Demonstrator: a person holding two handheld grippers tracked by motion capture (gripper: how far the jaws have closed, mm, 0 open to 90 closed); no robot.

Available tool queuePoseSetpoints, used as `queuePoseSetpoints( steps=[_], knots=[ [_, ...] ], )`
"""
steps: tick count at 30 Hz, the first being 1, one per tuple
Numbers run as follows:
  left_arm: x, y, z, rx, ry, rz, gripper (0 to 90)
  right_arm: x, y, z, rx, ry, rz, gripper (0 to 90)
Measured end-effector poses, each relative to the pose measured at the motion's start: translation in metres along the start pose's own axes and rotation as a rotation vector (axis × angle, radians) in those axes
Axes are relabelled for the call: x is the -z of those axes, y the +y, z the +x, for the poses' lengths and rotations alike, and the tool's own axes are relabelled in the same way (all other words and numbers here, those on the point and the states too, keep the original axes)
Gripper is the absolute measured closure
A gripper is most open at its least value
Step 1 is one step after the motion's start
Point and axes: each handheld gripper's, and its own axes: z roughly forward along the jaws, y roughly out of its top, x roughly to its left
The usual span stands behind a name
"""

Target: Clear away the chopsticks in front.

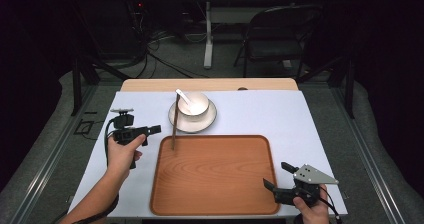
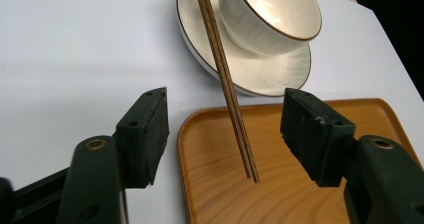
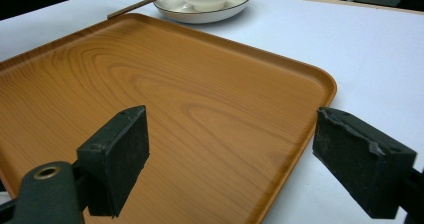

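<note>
A pair of brown chopsticks leans from the white plate down onto the far left corner of the wooden tray. On the plate stands a white bowl with a white spoon in it. My left gripper hovers just left of the chopsticks, open and holding nothing. In the left gripper view the chopsticks run between my wide pads, farther off and untouched, with the bowl beyond. My right gripper is open over the tray's near right corner.
A white sheet covers the table, whose wooden far edge shows behind it. A dark chair and cables stand on the floor beyond. The tray's inside is bare wood.
</note>
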Motion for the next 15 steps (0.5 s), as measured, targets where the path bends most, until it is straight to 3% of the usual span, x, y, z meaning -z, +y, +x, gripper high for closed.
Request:
queuePoseSetpoints(
  steps=[11,15],
  knots=[
    [-0.016,0.036,0.001,0.035,0.052,0.048,39.1,0.000,0.000,-0.001,-0.004,0.004,0.000,14.6],
    [-0.023,0.043,0.001,0.030,0.061,0.071,41.3,0.000,0.000,0.000,-0.004,0.004,-0.001,14.6]
  ],
)
